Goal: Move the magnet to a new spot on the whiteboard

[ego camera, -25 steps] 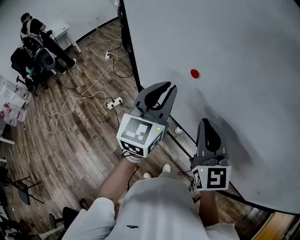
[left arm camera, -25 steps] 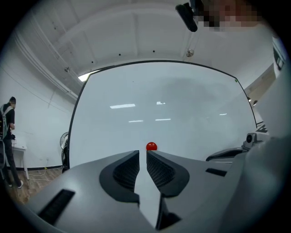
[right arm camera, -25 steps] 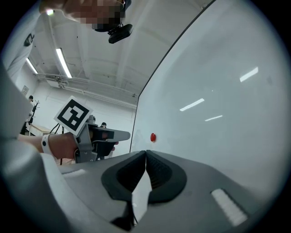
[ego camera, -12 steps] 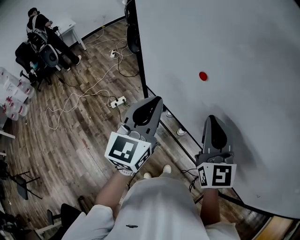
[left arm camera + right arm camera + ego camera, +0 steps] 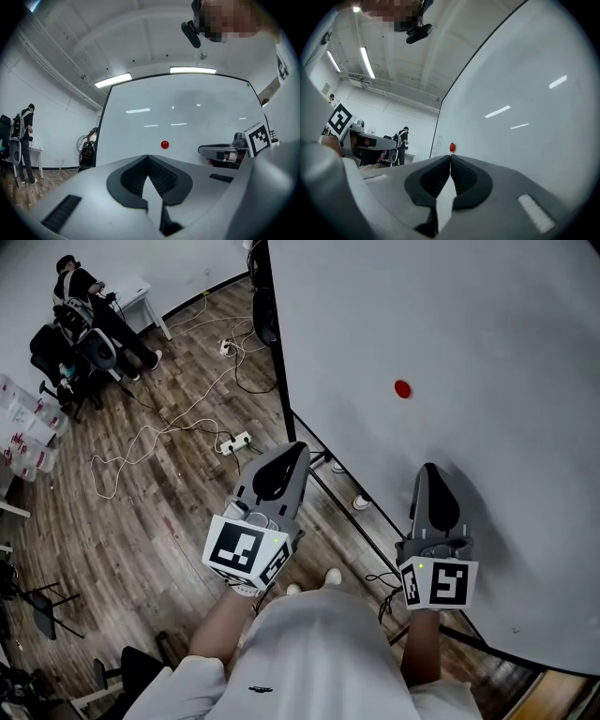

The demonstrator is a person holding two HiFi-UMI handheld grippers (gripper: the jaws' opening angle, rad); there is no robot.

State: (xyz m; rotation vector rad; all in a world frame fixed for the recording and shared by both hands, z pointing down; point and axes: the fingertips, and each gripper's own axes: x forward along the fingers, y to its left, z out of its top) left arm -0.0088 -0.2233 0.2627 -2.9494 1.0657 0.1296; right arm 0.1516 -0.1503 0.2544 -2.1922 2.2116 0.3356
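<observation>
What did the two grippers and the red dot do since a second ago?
The left gripper shut its jaws on nothing and drew back from the large white whiteboard. The small round red magnet stayed stuck there, untouched. The right gripper stayed shut beside the board.

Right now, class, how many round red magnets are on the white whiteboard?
1. The small round red magnet sits alone on the large white whiteboard; parts of the board lie outside the views, so more may be hidden.

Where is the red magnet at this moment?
In the head view the magnet sits on the whiteboard, right of centre, above and left of the right gripper, apart from it.
</observation>
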